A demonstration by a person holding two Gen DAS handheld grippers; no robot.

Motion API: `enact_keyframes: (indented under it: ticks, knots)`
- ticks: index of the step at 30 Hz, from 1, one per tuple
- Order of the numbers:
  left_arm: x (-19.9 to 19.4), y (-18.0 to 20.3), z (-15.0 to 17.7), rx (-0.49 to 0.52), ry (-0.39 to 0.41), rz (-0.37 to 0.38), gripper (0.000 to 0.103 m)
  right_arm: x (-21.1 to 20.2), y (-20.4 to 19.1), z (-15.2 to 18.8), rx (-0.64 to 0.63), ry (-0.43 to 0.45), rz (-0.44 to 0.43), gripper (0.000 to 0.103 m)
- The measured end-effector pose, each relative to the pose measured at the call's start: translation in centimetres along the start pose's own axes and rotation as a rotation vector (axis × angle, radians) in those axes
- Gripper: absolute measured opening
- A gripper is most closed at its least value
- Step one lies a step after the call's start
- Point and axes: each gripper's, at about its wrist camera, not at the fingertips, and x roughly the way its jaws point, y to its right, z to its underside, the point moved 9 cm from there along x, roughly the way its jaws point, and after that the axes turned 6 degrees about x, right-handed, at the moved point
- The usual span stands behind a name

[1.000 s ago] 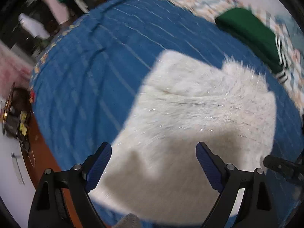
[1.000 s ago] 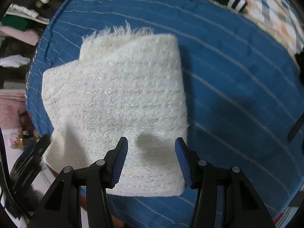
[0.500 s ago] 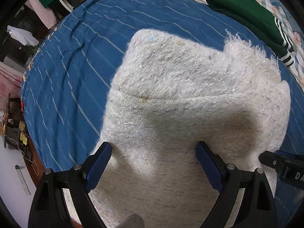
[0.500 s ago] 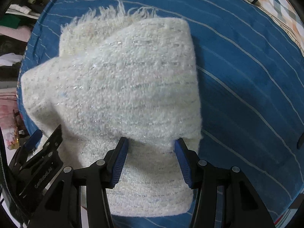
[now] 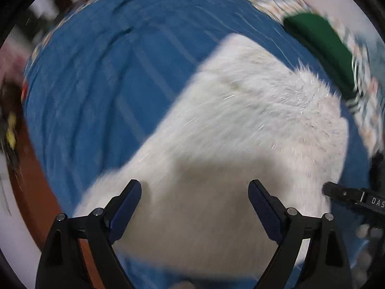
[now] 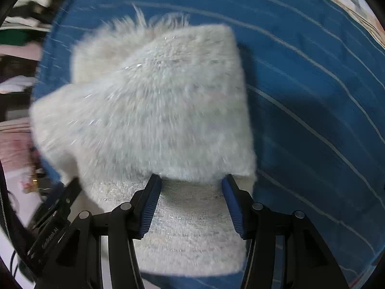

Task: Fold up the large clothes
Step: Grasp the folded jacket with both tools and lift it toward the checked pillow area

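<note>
Sweater (image 6: 154, 110), folded on the blue bed (image 6: 312, 96), now fills more of the right view: right hand-held gripper (image 6: 190, 180) has dropped, half-open astride its 6 o'clock edge; left hand-held gripper (image 5: 195, 187) hovers wide, empty.

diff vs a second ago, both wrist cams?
The right gripper came down onto the folded white fuzzy garment; its fingertips now meet the upper layer's near edge. The left gripper swung sideways above it. Both stayed open, nothing gripped; the fold is unchanged.
</note>
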Motion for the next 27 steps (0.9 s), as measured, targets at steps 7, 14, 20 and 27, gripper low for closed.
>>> enact_keyframes:
  ticks: [7, 14, 20, 27]
  knots:
    - [1.0, -3.5, 5.7, -0.395, -0.058, 0.325, 0.089, -3.0, 4.6, 3.8, 0.079, 0.044, -0.173, 0.056]
    - [4.3, -2.8, 3.0, -0.541, 0.075, 0.484, 0.02, 0.1, 6.5, 5.2, 0.113, -0.02, -0.408, 0.068]
    - [3.1, -2.3, 3.8, -0.472, 0.109, 0.477, 0.015, 2.9, 5.3, 2.2, 0.098, -0.096, -0.621, 0.072]
    - [3.8, -3.3, 2.7, -0.437, 0.099, 0.472, 0.015, 6.2, 0.8, 0.5, 0.077, -0.173, -0.808, 0.074]
